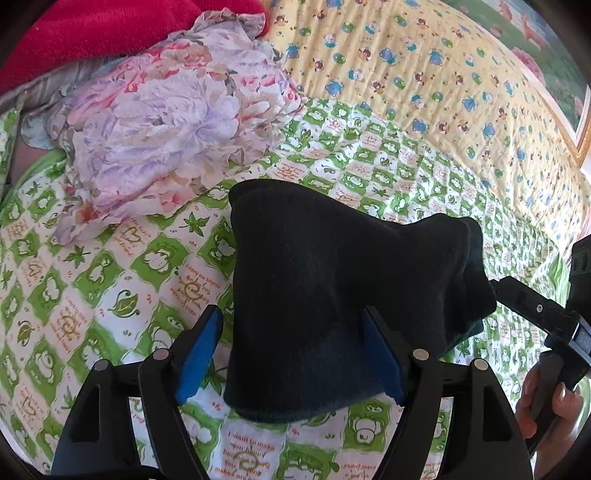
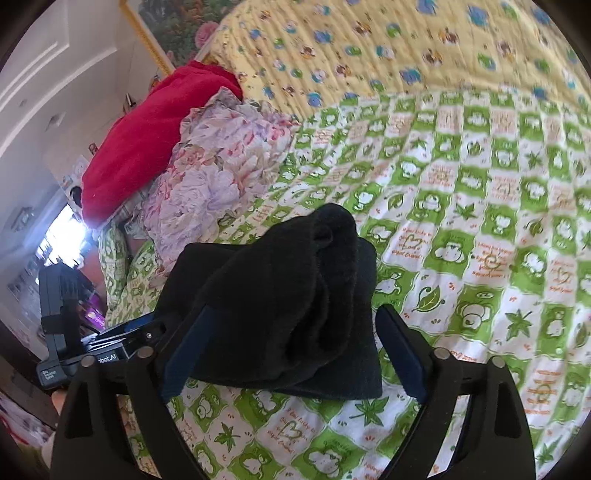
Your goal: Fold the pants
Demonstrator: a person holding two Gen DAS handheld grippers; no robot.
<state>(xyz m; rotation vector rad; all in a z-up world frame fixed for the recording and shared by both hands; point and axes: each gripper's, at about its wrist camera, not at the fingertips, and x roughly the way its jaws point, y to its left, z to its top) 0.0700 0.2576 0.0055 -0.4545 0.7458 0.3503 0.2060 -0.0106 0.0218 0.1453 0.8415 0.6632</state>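
Observation:
The black pants (image 1: 332, 288) lie bunched in a thick folded bundle on the green-and-white frog quilt (image 1: 110, 288). My left gripper (image 1: 291, 350) is open, its blue pads on either side of the bundle's near edge, the cloth draped over the right pad. In the right wrist view the same pants (image 2: 288, 306) sit between the open fingers of my right gripper (image 2: 291, 354), the fabric resting over the left pad. The right gripper also shows in the left wrist view (image 1: 535, 314) at the pants' right end.
A crumpled floral cloth (image 1: 166, 125) and a red blanket (image 1: 92, 33) lie at the back left. A yellow bear-print quilt (image 1: 424, 74) covers the far side. A framed picture (image 1: 546, 48) hangs behind. Green quilt extends to the right (image 2: 480, 240).

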